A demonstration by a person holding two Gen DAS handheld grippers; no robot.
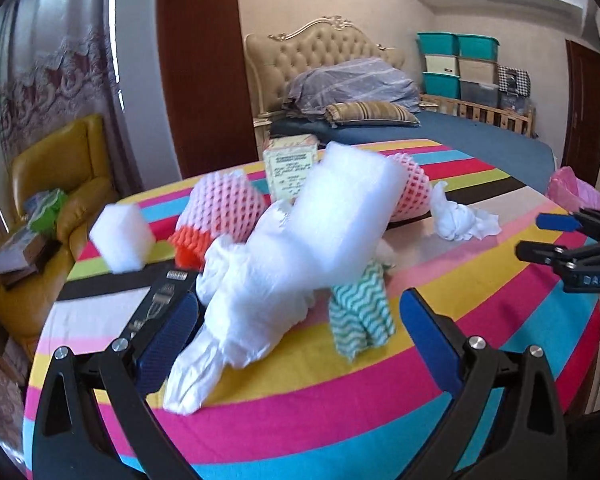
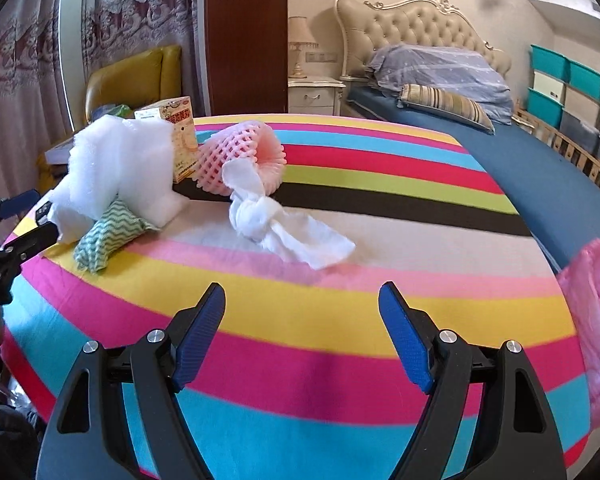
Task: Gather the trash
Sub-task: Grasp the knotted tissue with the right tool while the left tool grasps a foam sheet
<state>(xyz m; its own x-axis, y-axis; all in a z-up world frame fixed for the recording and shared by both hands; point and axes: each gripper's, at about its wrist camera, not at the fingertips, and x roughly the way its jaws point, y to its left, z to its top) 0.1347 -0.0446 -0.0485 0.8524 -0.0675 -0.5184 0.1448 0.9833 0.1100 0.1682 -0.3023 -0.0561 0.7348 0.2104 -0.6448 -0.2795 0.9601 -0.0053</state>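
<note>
Trash lies on a round table with a striped cloth (image 1: 380,400). My left gripper (image 1: 300,298) is open around a crumpled white tissue (image 1: 256,304), which lies against the left pad. The right pad is clear of it. A green wavy cloth (image 1: 360,316) sits beside that pad, and a large white foam sheet (image 1: 348,216) lies just behind. My right gripper (image 2: 302,292) is open and empty, low over the striped cloth (image 2: 320,360). A knotted white tissue (image 2: 268,216) lies a short way ahead of it. Also on the table are pink foam nets (image 1: 220,216) (image 2: 248,152) and a small foam block (image 1: 122,236).
A printed carton (image 1: 290,172) (image 2: 184,136) stands at the table's far side. A pink plastic bag (image 2: 596,320) (image 1: 580,192) hangs at the right edge. Beyond the table are a bed (image 2: 540,168) and a yellow armchair (image 1: 60,168). Each gripper shows in the other's view: the right (image 1: 540,236), the left (image 2: 16,224).
</note>
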